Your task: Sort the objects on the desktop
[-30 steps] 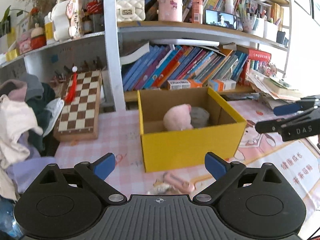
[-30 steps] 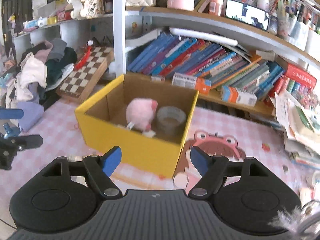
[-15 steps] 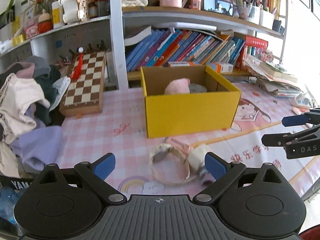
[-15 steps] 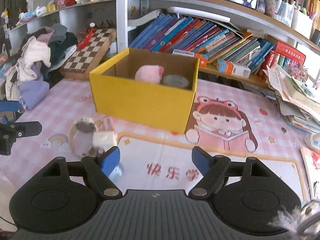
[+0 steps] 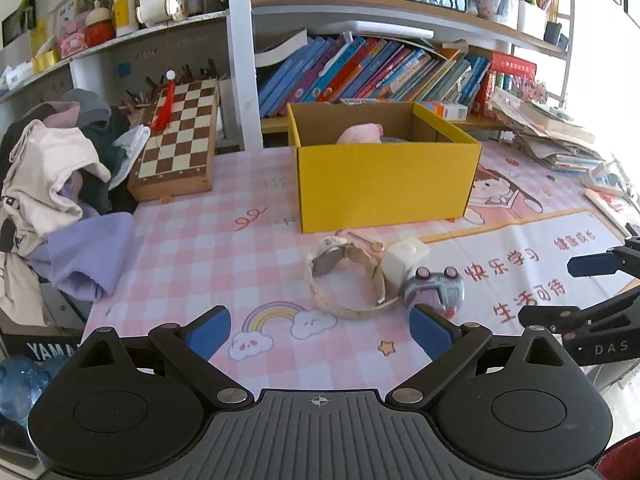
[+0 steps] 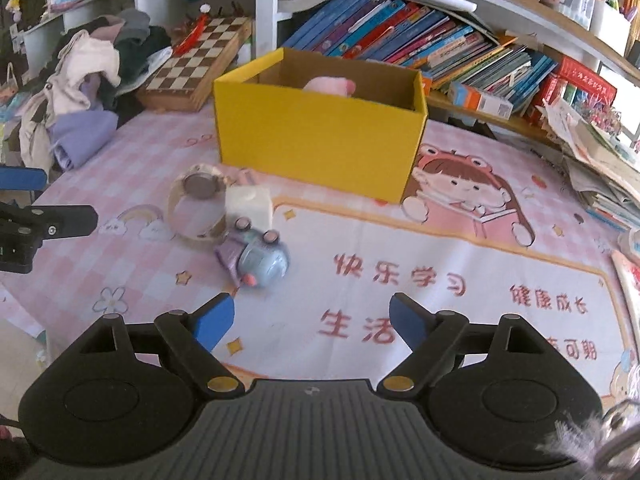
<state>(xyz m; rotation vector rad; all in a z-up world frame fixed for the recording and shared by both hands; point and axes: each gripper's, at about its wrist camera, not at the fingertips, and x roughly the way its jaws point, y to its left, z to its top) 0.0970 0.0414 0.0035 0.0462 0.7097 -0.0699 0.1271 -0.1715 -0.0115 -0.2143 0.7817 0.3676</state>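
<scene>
A pink plush lies in the box; ahead of both gaping, empty grippers, watch, cube and toy car wait.

The yellow box hides most of a pink plush toy inside. A small pink item lies mostly hidden behind the wristwatch.
</scene>
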